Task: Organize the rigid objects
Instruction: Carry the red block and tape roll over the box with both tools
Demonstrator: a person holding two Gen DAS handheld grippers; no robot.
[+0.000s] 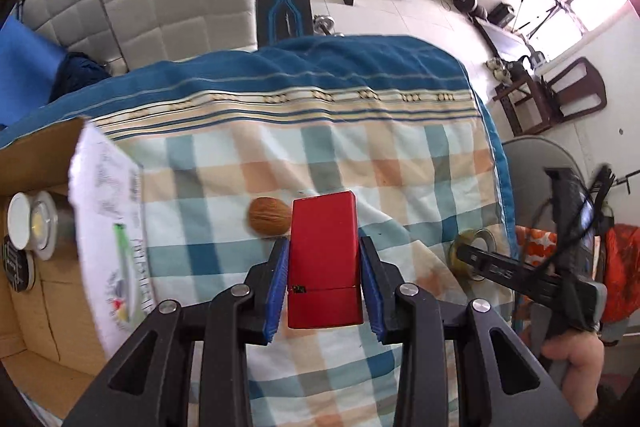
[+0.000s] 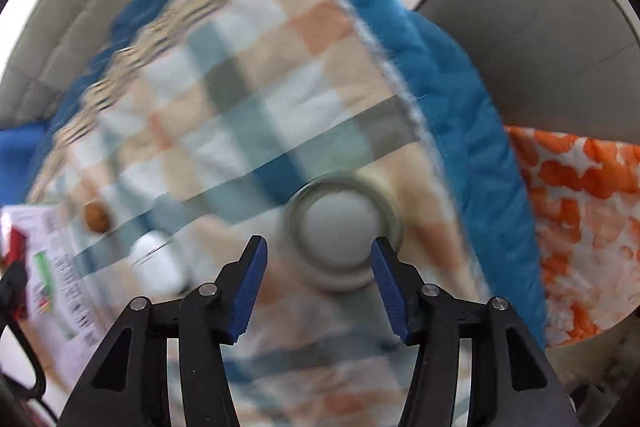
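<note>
Left tool [image 1: 324, 267] is clamped on a red box [image 1: 323, 259], long axis pointing to 12 o'clock, above the checked blanket [image 1: 360, 163]. Only that view shows the cardboard box [image 1: 36, 307] at 9 o'clock and a brown nut [image 1: 269, 221] behind. Right tool [image 2: 319, 259] stands partly open, empty, over a blurred tape roll [image 2: 340, 227].

Both wrist cameras look steeply down, close above the blue-bordered checked blanket [image 1: 304, 155]; both see its brown nut [image 2: 96, 215].
</note>
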